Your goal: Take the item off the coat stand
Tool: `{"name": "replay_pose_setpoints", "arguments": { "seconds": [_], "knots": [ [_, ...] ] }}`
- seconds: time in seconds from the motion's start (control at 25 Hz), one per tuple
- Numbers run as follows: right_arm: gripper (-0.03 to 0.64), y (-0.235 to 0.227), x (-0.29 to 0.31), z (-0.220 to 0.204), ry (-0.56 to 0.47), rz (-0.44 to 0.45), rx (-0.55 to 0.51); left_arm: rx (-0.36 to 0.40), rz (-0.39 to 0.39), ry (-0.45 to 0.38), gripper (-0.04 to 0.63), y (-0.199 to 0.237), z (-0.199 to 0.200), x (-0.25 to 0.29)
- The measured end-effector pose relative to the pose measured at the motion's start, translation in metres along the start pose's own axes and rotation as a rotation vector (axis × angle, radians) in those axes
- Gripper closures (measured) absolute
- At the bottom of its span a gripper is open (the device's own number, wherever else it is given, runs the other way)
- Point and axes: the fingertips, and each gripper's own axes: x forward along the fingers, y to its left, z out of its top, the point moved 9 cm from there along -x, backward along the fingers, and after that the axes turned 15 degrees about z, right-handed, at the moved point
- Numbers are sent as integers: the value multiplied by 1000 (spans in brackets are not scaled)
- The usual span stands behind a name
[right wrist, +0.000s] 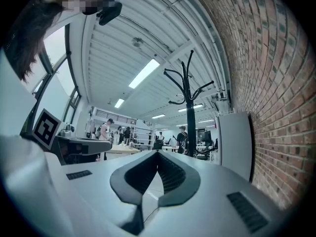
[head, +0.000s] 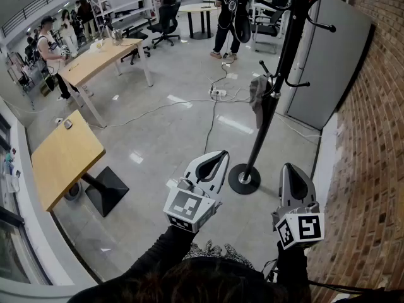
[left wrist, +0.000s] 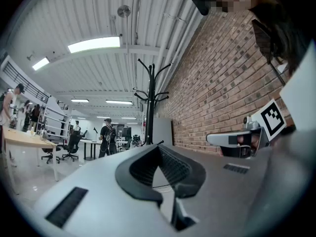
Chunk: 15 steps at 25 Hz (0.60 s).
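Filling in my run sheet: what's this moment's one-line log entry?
left gripper: shut, empty | right gripper: shut, empty | grey item: hanging on coat stand, untouched

Coat stand (head: 259,137) at 1 o'clock, cloth (head: 257,100) hanging on it; brick wall (head: 372,137) at 3, table (head: 63,160) at 9 o'clock.

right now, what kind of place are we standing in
Most likely an open-plan office or lab workspace: wooden desks, an office chair, and a coat stand beside a brick wall.
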Motion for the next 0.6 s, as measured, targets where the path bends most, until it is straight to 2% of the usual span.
{"name": "replay_pose_setpoints", "arguments": {
  "seconds": [0.28,0.6],
  "knots": [
    [617,-6,7,-6,-2,20,23,4,16,12,588,1,-3,2],
    [617,-6,39,-17,0,50,34,2,50,17,588,29,-10,12]
  ]
}}
